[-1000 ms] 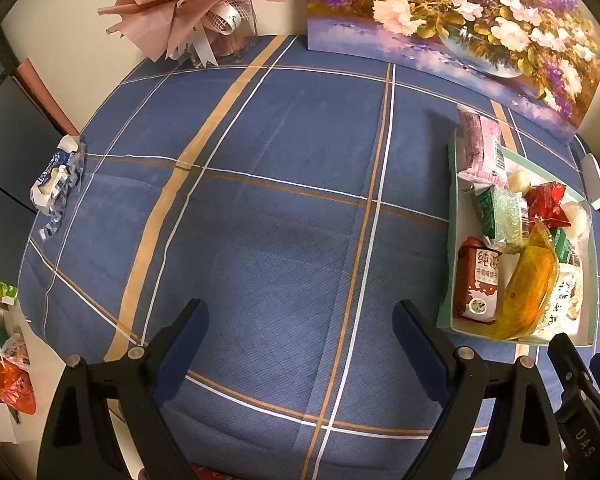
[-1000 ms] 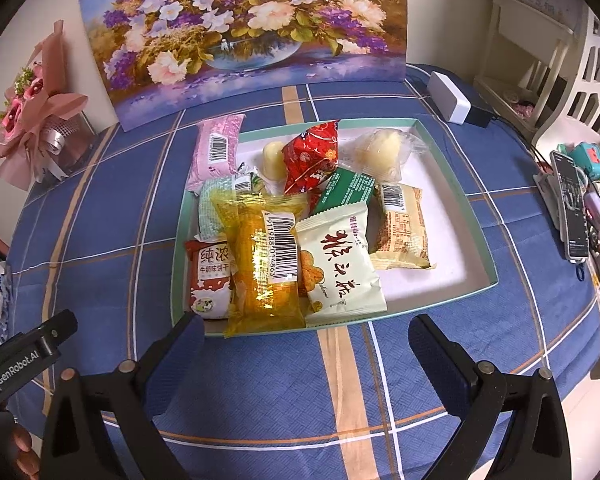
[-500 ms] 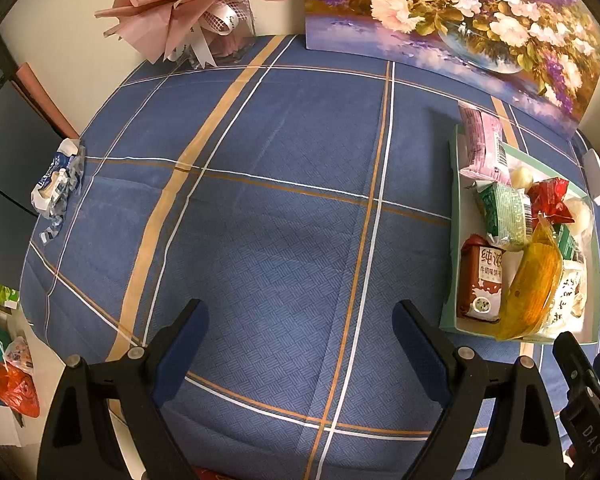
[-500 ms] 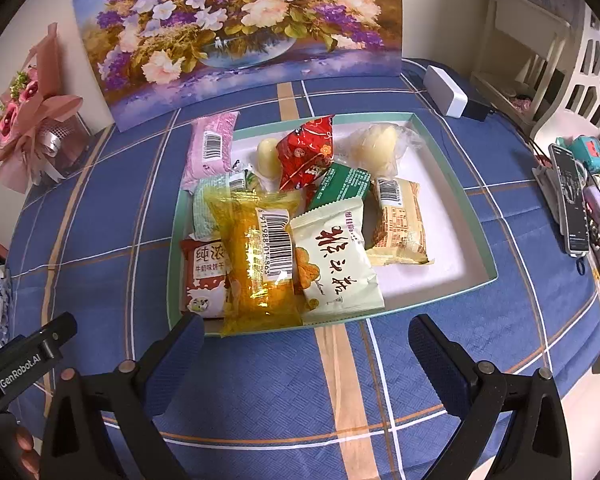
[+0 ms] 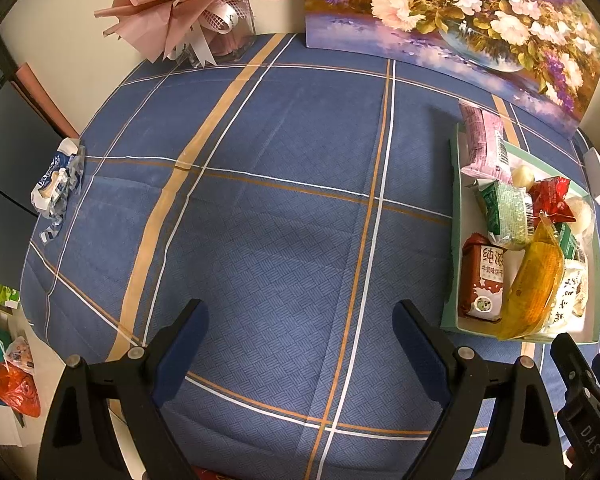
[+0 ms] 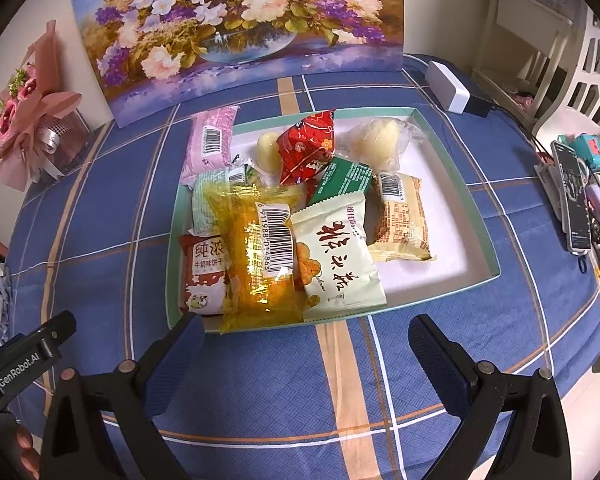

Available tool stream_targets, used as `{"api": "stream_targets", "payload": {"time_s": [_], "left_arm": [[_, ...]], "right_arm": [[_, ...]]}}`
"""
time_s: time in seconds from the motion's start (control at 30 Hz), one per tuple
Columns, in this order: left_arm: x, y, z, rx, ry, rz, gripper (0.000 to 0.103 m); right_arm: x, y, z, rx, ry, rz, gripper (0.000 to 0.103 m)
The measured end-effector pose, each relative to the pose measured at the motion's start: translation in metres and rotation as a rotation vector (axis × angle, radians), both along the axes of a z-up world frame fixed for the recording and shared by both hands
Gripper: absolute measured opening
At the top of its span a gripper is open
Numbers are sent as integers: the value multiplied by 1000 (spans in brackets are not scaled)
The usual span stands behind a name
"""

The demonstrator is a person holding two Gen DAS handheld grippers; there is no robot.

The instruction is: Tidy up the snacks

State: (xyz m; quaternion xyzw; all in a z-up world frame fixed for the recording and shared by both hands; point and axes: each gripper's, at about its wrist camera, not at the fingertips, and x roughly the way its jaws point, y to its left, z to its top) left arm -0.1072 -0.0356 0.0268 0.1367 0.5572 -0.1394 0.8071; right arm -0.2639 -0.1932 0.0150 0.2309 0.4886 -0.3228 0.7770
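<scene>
Left gripper wide apart, empty, over bare worktop, right gripper wide apart, empty, near tray front edge, snacks piled tray's left, right half free.

Landmark: flower painting, propped upright against the wall at the tablecloth's far edge.
Bouquet: pink-wrapped bouquet, left of the painting, by the wall.
White box: white box, just right of the painting's lower corner.
Phone: phone, well right of the painting, at the table edge.
Crumpled wrapper: blue-white wrapper, far left of the painting, at the cloth's edge.
</scene>
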Motion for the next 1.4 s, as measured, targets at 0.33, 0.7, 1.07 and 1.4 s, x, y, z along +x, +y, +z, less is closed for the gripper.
{"api": "stream_targets", "payload": {"time_s": [0.33, 0.7, 1.07, 1.4], "left_arm": [[0, 0, -1, 1, 0, 0, 93], [0, 0, -1, 3, 1, -1, 93], [1, 1, -2, 3, 2, -3, 93], [2, 2, -3, 4, 9, 1, 93]], "right_arm": [[1, 0, -2, 1, 5, 5, 103], [1, 1, -2, 3, 5, 4, 103], [1, 0, -2, 2, 5, 5, 103], [1, 0, -2, 5, 4, 5, 103]]}}
